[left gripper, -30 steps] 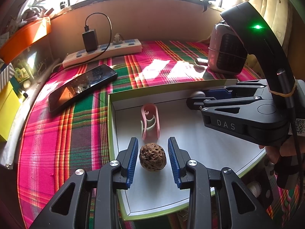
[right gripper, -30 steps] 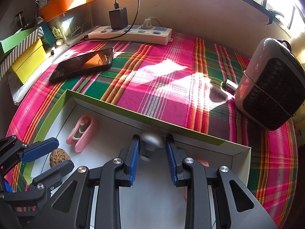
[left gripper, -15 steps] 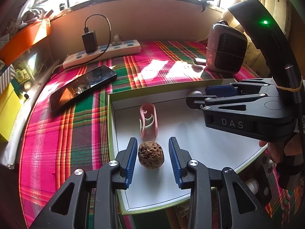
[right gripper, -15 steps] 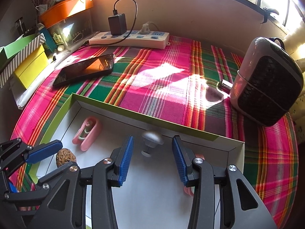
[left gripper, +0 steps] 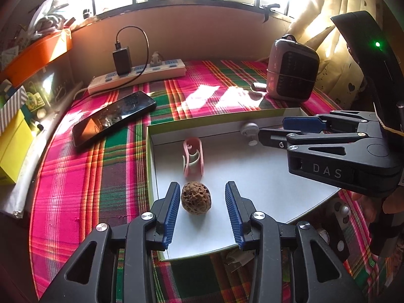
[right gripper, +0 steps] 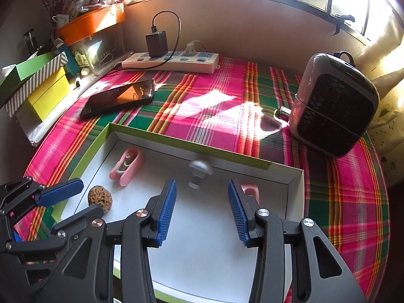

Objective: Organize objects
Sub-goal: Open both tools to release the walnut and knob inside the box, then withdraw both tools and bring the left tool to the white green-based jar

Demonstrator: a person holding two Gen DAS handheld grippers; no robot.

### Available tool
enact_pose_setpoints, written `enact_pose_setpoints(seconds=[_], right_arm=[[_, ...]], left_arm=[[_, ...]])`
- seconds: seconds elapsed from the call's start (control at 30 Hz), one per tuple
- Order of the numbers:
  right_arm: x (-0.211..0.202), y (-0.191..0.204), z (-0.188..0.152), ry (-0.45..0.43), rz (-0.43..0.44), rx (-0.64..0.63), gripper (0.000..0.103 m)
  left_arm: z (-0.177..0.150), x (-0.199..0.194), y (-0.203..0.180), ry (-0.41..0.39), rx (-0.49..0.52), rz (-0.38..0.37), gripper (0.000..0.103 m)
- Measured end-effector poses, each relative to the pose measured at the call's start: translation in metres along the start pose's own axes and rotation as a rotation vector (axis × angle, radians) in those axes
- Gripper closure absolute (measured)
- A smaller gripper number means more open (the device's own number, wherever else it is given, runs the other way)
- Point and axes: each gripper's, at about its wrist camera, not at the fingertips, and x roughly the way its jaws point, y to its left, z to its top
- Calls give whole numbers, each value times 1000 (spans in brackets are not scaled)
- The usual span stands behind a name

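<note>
A bright plaid cloth (right gripper: 207,106) covers the whole table, and on it sits a shallow box lid (left gripper: 252,115) with a green rim and white floor. Beyond the lid, at about two o'clock from it, stands a small heater (right gripper: 333,106); at eleven o'clock lies a dark phone (right gripper: 118,98), and behind that a white power strip (left gripper: 137,75) with a black charger plugged in. The left tongs (left gripper: 200,210) reach in over the lid's near edge, their jaws opening, and a walnut (left gripper: 195,200) rests on the white floor between them, close against the left blue pad (left gripper: 170,212) and clear of the right one. The right tongs (right gripper: 202,212) hang over the lid's middle, jaws parted and gripping nothing; a small grey knob (right gripper: 199,169) lies on the floor just past their tips at twelve o'clock, near the far wall. A pink clip (left gripper: 193,156) lies at twelve o'clock from the walnut, and a second pink piece (right gripper: 250,189) peeks out by the right tongs' right finger.
</note>
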Motion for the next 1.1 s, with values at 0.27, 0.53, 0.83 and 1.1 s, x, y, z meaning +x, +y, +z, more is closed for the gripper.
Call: enact_pose_setpoints(seconds=[0.27, 0.53, 0.83, 1.1], right_arm=[[-33, -9, -23, -54, -13, 32, 55], [-63, -14, -49, -93, -39, 45, 55], [-84, -14, -81, -115, -43, 61, 55], [-91, -11, -102, -115, -26, 67, 55]], left_arm=[[-8, -23, -3, -31, -11, -21, 66], [-19, -40, -8, -50, -12, -46, 66], [-40, -50, -16, -42, -10, -102, 65], [-52, -51, -27, -15, 15, -155, 63]])
